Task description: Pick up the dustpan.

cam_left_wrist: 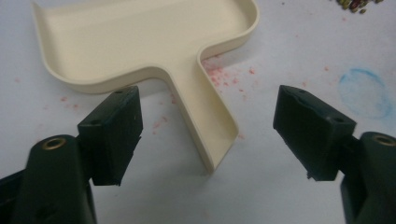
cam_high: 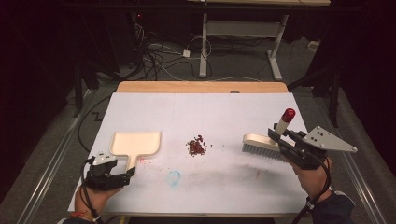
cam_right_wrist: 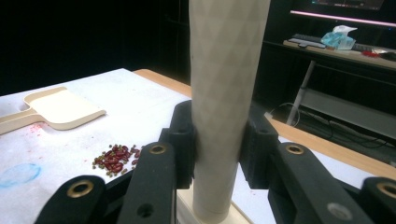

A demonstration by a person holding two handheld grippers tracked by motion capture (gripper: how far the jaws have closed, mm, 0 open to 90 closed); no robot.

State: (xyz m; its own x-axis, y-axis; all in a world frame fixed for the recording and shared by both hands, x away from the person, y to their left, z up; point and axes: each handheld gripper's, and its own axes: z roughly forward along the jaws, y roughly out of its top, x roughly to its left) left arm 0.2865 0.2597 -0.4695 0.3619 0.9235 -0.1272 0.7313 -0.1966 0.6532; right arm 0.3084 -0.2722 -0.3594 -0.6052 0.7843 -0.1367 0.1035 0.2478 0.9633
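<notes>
My open left gripper (cam_left_wrist: 205, 135) is straddling the dustpan (cam_left_wrist: 140, 42) handle, which runs straight ahead; my right gripper (cam_right_wrist: 219, 140) is clamping the brush (cam_high: 264, 144).

Black two-jaw left gripper (cam_high: 132, 171) at seven o'clock, brass-ringed screw holes; right gripper (cam_high: 271, 133) at four o'clock carries a grey triangular plate, cable, apparently dark sleeve (cam_high: 335, 208)
</notes>
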